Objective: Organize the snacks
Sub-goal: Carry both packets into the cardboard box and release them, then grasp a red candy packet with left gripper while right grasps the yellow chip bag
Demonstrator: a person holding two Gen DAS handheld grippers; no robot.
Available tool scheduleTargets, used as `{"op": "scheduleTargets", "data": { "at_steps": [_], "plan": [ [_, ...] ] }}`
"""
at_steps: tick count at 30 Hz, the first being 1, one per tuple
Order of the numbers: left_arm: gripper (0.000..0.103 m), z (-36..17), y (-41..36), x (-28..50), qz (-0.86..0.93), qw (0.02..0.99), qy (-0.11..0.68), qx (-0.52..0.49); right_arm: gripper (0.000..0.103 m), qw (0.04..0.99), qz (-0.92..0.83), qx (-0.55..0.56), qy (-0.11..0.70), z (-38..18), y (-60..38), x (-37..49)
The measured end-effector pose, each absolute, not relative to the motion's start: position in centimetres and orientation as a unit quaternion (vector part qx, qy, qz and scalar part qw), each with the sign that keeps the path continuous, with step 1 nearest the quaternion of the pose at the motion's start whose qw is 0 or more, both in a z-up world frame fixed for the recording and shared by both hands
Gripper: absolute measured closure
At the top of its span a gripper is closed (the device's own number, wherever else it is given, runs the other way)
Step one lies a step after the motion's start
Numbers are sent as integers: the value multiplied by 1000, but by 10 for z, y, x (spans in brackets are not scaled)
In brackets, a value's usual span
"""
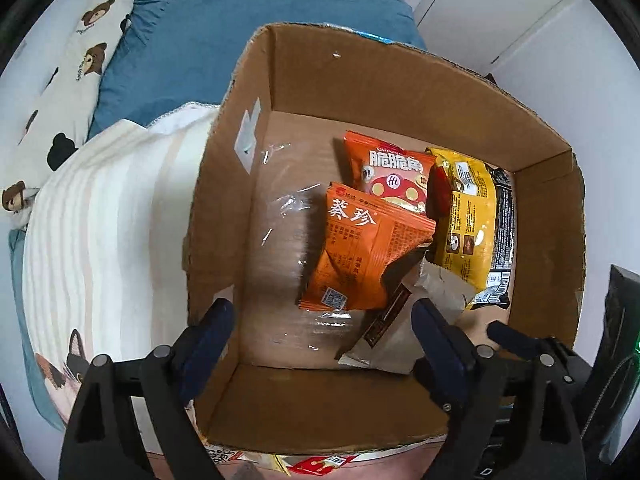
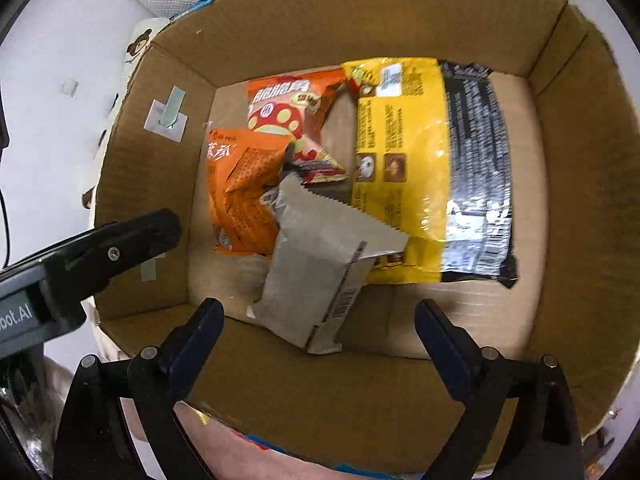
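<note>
An open cardboard box (image 1: 360,80) holds several snack packs: an orange pack (image 1: 360,256), a red-and-orange mushroom pack (image 1: 394,178), a yellow-and-black pack (image 1: 472,224) and a grey-brown pack (image 1: 400,320). My left gripper (image 1: 322,316) is open and empty above the box's near left corner. In the right wrist view the same box (image 2: 360,384) shows the grey pack (image 2: 316,268), the orange pack (image 2: 244,196), the mushroom pack (image 2: 288,116) and the yellow-and-black pack (image 2: 432,168). My right gripper (image 2: 318,316) is open and empty just above the grey pack's near end.
The box sits on a bed with a striped cream blanket (image 1: 104,224), a blue cover (image 1: 200,48) and a bear-print pillow (image 1: 68,80). More snack wrappers (image 1: 316,464) lie by the box's near wall. The left gripper's body (image 2: 100,248) shows at the box's left wall.
</note>
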State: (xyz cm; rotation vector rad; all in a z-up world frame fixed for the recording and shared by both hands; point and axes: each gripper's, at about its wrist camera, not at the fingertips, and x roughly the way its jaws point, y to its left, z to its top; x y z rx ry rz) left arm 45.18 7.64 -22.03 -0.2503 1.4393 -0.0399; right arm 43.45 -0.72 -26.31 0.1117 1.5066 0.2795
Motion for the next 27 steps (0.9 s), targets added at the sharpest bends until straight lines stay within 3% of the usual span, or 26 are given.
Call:
{"op": "scheduleTargets", "data": {
  "at_steps": [13, 21, 27],
  "plan": [
    [12, -154, 68, 417, -19, 809, 580, -88, 4, 775, 96, 52, 623, -198, -30, 416],
    [12, -103, 64, 352, -21, 858, 508, -72, 4, 803, 98, 93, 581, -143, -62, 355],
    [12, -122, 46, 282, -13, 866, 501, -6, 4, 787, 74, 164, 590, -153, -103, 286]
  ]
}}
